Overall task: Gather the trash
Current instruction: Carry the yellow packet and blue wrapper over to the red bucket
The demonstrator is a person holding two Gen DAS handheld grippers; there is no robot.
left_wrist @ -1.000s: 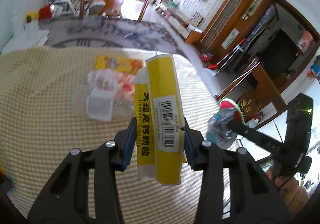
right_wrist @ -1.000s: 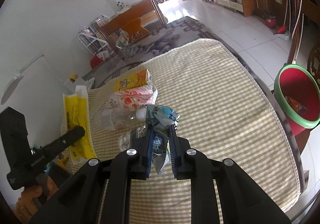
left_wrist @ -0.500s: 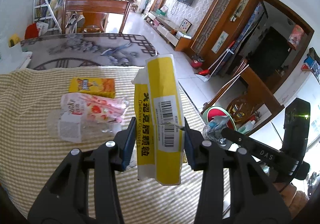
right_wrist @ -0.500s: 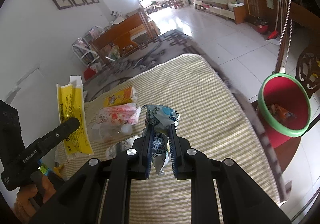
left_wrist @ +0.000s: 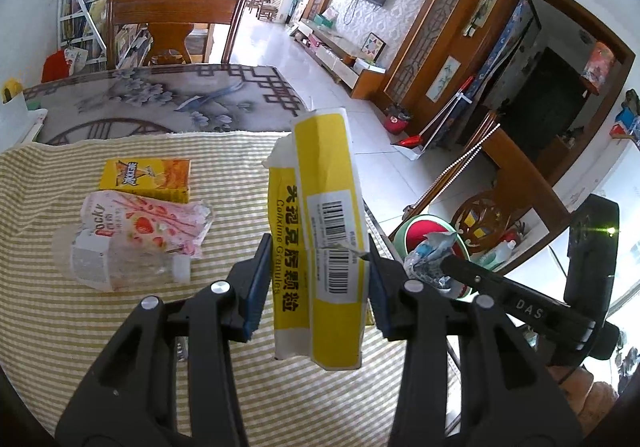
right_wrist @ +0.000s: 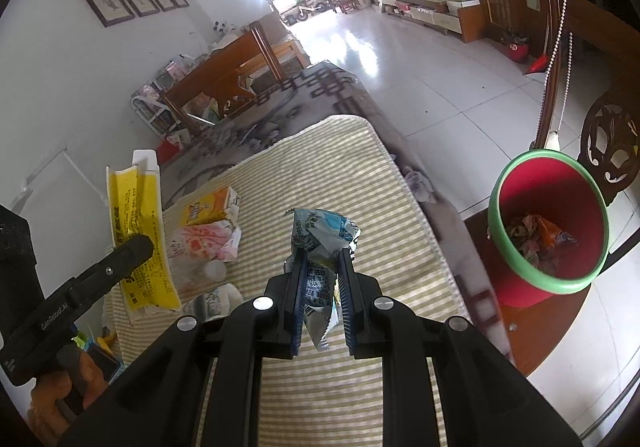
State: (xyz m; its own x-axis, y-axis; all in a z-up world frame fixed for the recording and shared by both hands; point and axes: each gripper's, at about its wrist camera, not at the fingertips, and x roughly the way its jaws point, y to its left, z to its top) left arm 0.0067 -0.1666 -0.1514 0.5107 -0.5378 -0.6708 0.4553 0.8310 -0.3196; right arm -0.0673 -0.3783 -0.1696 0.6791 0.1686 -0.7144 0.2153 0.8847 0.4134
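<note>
The left gripper [left_wrist: 316, 283] clamps a flattened yellow-and-white box [left_wrist: 320, 247] with barcodes, its long axis upright along the fingers, top end pointing away. The right gripper [right_wrist: 322, 287] pinches a crumpled blue-white wrapper [right_wrist: 320, 231], bunched upward. Both hang over the striped cloth [right_wrist: 332, 163]; the red bin [right_wrist: 548, 223] stands on the floor to the right.

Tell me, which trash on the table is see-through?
The clear plastic bottle, lying on its side. The pink Pocky wrapper overlapping it and the yellow-orange carton behind are printed, not see-through.
</note>
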